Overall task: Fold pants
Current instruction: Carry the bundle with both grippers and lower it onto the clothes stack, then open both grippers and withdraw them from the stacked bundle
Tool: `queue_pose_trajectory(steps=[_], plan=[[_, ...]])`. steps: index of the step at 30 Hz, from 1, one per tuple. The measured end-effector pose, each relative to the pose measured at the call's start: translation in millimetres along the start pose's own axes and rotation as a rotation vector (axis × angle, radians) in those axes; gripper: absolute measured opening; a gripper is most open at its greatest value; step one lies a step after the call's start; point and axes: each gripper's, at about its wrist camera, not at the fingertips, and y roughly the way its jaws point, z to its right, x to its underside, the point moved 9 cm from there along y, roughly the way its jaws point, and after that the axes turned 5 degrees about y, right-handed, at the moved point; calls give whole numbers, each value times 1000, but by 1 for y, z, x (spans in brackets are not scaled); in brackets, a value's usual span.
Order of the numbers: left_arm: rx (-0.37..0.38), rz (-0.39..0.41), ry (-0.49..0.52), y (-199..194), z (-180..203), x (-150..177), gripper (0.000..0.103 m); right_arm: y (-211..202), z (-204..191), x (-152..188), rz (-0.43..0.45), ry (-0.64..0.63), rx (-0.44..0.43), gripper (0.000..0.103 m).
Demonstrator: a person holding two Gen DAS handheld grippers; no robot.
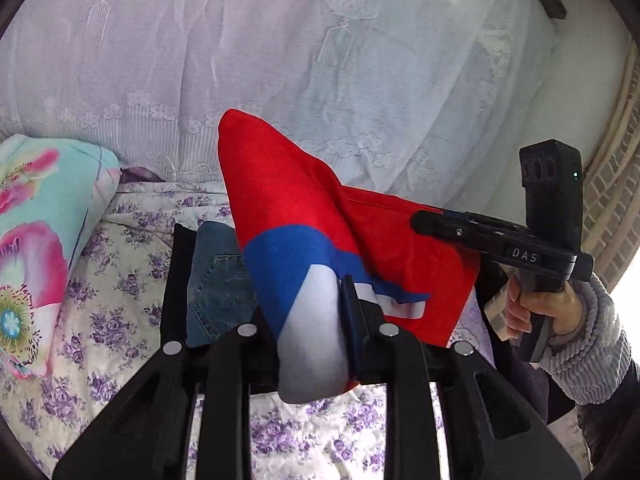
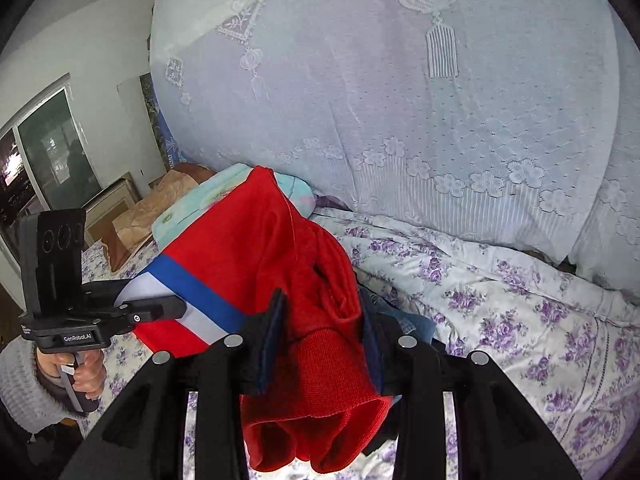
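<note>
Red pants (image 1: pixel 288 184) with a blue and a white side stripe hang in the air above the bed, stretched between both grippers. My left gripper (image 1: pixel 316 312) is shut on the striped part, and white cloth bulges out between its fingers. In the right wrist view, my right gripper (image 2: pixel 320 320) is shut on the pants' (image 2: pixel 260 240) red ribbed hem, which droops below the jaws. The right gripper (image 1: pixel 418 222) also shows in the left wrist view, clamped on the red cloth's far edge. The left gripper (image 2: pixel 180 308) shows at the left of the right wrist view, on the stripes.
Folded jeans (image 1: pixel 216 280) on a dark garment lie on the purple-flowered bedsheet (image 1: pixel 120 320) below the pants. A floral pillow (image 1: pixel 36 240) sits at left. A tall lace-covered pile (image 1: pixel 320 60) fills the back. Brown boxes (image 2: pixel 160 200) and a window (image 2: pixel 40 152) lie beyond the bed.
</note>
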Motion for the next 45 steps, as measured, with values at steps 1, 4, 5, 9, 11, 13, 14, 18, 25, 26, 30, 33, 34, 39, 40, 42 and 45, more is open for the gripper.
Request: queue_pose_trajectory(steps=[1,4,5,9,11,13,14,18,25,26,30,33,34,39,40,42,45], plan=[[-11,-23,-19,14,-13,3,22,19,12,0,-25,10,3,36],[-50,-134,-98,58,-56,32,26,75,53,15,-110,46,55,37],[-54,-160,-131,69,-69,43,29,91,66,24,-128,52,83,39],[-38,-114,-220,73,-99,58,71,109,102,33,-52,211,13,76],[-30,-109,-222,71,-101,58,71,111,103,33,-32,224,-24,76],[-81,-82,-168,64,-100,50,69,108,100,31,-16,188,-6,76],[-116,-62,-141,57,-100,46,69,103,98,28,3,168,4,76],[-189,25,-88,31,-95,21,69,65,87,16,124,106,97,76],[-224,-8,89,42,-51,2,70,23,-5,41,179,-150,69,73],[-230,-34,101,52,-50,6,70,31,-10,49,141,-166,74,72],[-288,-146,123,90,-57,28,73,59,10,66,65,-150,167,72],[-324,-153,169,100,-57,35,75,75,25,72,27,-136,214,72],[-325,-156,165,102,-56,35,76,77,29,73,32,-128,220,72],[-359,-139,179,104,-56,38,79,82,34,82,56,-121,222,73],[-364,-131,169,100,-55,38,80,82,33,83,59,-125,223,73],[-384,-123,166,90,-51,37,78,76,28,83,67,-141,232,74],[-433,-103,225,64,-36,36,81,59,19,79,107,-143,270,84]])
